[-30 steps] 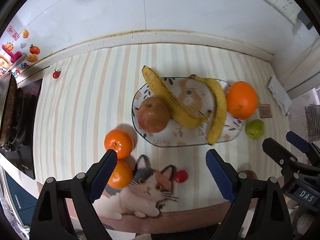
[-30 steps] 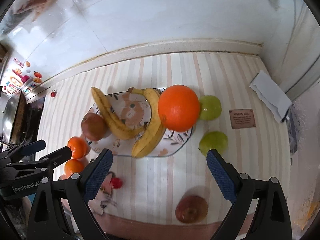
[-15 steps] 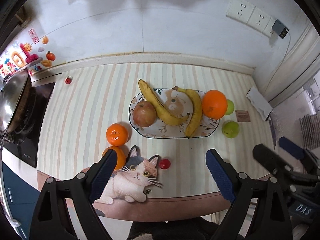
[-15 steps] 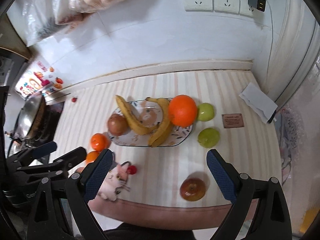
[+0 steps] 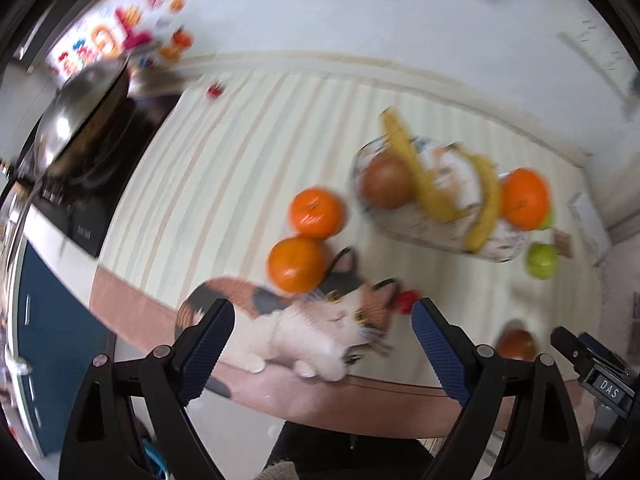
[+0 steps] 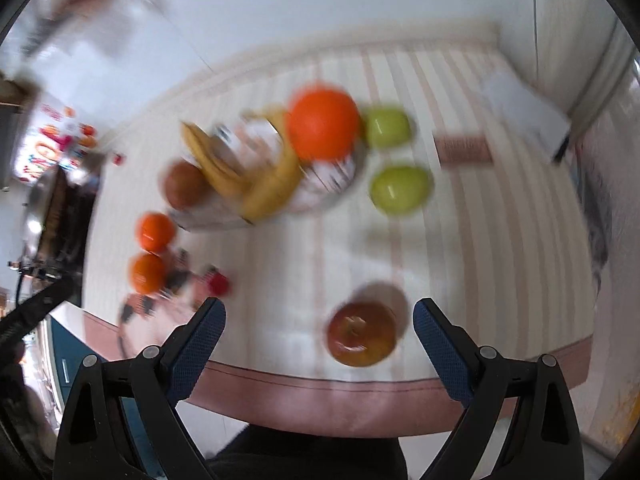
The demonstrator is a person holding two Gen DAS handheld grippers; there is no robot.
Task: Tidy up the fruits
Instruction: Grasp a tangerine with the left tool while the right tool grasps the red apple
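Right tool (image 6: 318, 334): rear green apple (image 6: 387, 128) unobscured.

From our left wrist view we look down and forward at the counter (image 5: 248, 168) from its near edge, left of the fruit plate (image 5: 404, 228). Our right wrist view looks down from the plate's (image 6: 332, 184) right. Both blurred views share plate and counter (image 6: 480, 240).

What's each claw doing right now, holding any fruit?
Left claw: open, holding nothing.
Right claw: open, holding nothing; red apple lies on the table beyond it.
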